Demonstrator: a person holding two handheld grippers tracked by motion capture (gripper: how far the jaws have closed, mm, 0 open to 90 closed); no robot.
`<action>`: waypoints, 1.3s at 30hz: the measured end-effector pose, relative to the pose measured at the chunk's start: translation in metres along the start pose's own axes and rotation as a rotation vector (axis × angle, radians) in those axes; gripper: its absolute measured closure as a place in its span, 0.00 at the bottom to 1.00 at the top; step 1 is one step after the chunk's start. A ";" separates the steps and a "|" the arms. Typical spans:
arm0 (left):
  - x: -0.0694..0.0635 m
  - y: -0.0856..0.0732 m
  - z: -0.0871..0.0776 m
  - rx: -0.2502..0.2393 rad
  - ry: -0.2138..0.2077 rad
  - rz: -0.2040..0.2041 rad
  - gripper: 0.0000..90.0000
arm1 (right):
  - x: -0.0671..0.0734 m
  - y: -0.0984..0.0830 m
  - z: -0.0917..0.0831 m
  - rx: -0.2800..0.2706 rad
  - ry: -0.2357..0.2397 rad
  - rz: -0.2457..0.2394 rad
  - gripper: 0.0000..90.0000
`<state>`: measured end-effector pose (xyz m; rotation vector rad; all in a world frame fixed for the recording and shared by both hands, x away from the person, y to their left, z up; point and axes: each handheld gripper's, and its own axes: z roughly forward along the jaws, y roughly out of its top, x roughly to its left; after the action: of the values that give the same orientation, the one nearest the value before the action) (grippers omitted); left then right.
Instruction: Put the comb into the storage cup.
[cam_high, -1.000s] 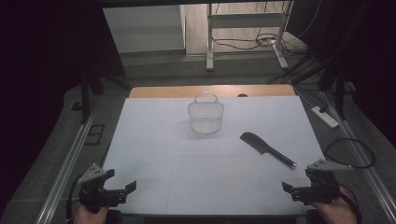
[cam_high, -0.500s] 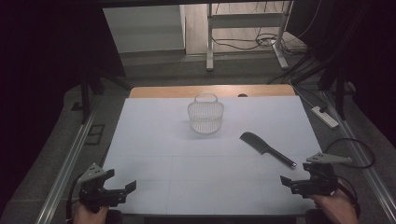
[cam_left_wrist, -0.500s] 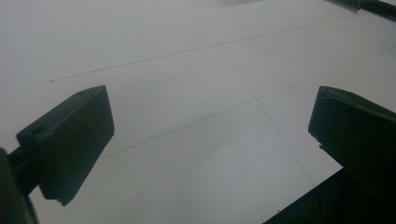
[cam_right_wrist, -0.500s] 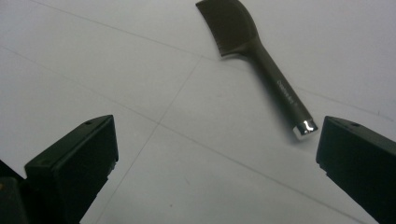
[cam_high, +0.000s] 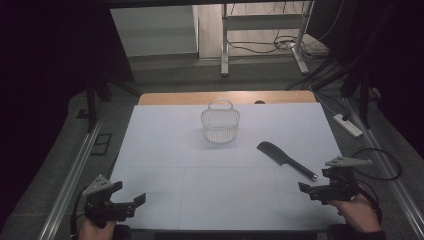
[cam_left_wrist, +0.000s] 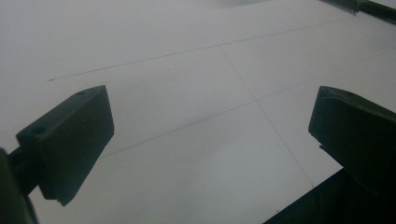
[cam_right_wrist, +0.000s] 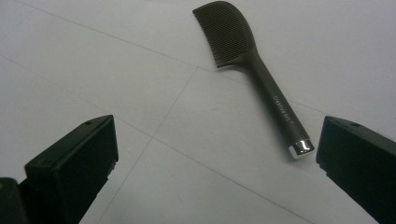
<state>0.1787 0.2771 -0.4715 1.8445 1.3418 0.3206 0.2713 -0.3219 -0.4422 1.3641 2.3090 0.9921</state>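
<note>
A black comb with a long handle and silver end cap lies flat on the white table, right of centre. In the right gripper view the comb lies just ahead of the wide-apart jaws, its silver cap near the right jaw. My right gripper stands open a little below the handle end, held by a hand. A clear wire-like basket stands upright near the table's far middle. My left gripper is open at the front left corner, with bare table between its jaws.
A wooden strip borders the table's far edge. A white power strip and a cable loop lie on the floor at the right. Metal rails run along both sides of the table.
My right gripper has moved forward and slightly up the table, closer to the comb's handle end. The left gripper has stayed in place.
</note>
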 end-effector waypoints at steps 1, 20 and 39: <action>0.000 0.000 0.000 0.000 0.000 0.000 0.01 | 0.000 0.001 0.000 -0.003 -0.003 -0.001 0.00; 0.001 0.000 0.000 -0.001 -0.004 -0.004 0.01 | -0.005 0.023 0.015 0.025 -0.024 -0.034 0.00; 0.000 0.000 0.001 0.006 -0.007 -0.001 0.01 | -0.016 0.039 0.036 0.066 -0.045 -0.031 0.00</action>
<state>0.1797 0.2771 -0.4719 1.8488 1.3399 0.3094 0.3251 -0.3086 -0.4432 1.3568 2.3410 0.8744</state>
